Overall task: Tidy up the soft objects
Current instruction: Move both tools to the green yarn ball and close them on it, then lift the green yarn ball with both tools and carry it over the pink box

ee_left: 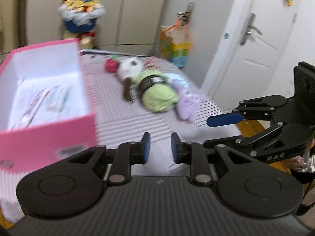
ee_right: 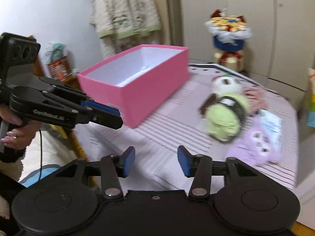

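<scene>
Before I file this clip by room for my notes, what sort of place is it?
Most likely a bedroom at home: a surface that looks like a bed with striped pink bedding holding plush toys such as the green plush, tall wardrobe doors, and a white room door.

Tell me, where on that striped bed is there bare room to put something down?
Bare striped cover lies between the open pink cardboard box and the green-bodied plush doll, running to the near edge by both grippers. It is crowded on the right: the doll, a lilac plush, a pink plush and a pale blue packet lie bunched together.
</scene>
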`<state>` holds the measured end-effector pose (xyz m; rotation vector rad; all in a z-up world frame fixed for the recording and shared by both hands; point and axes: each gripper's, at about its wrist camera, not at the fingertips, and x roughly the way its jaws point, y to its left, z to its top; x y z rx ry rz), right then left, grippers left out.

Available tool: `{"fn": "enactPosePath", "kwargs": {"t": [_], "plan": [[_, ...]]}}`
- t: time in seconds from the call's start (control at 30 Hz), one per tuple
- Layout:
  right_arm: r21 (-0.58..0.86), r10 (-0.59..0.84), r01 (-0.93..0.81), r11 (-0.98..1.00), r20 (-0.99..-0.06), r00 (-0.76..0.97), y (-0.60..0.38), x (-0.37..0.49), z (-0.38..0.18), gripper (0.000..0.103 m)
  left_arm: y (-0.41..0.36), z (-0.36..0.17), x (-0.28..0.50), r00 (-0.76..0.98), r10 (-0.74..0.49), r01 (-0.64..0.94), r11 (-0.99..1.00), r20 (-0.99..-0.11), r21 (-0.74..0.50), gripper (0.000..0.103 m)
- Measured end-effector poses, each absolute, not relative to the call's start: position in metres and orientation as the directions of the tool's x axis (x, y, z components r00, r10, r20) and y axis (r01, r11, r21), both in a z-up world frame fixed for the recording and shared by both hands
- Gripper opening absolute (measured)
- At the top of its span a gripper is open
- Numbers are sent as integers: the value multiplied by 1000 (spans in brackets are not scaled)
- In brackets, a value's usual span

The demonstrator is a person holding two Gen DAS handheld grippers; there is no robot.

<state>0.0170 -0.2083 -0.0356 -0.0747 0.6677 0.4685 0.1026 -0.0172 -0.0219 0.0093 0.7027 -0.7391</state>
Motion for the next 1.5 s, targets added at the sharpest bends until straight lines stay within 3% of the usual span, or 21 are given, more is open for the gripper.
{"fn": "enactPosePath", "kwargs": {"t": [0.33, 0.63, 0.73, 1.1, 1.3, 1.5], "plan": [[49, 330, -377, 925, -598, 731, -224, 62, -48, 67, -69, -33, 155, 485, -656, 620, 724, -578, -302, 42], [12, 232, -276, 961, -577, 783, -227, 114, -75, 77, -98, -49, 203, 549, -601, 559, 781, -581, -279, 60], [-11, 208, -261, 965, -567, 797, -224, 126, -83, 85, -105, -57, 218, 550, -601, 543, 785, -580, -299, 62], [0, 174, -212, 977, -571, 802, -225, 158, -101, 84, -115, -80, 246, 525, -605, 507, 787, -599, -351, 65], [-1, 170, -205, 979, -553, 816, -222, 148, -97, 67, -118, -77, 238, 511, -608, 531, 779, -607, -333, 54], [10, 181, -210, 978, -545, 819, -215, 127, -87, 65, -113, -64, 215, 513, -599, 545, 780, -615, -306, 54]]}}
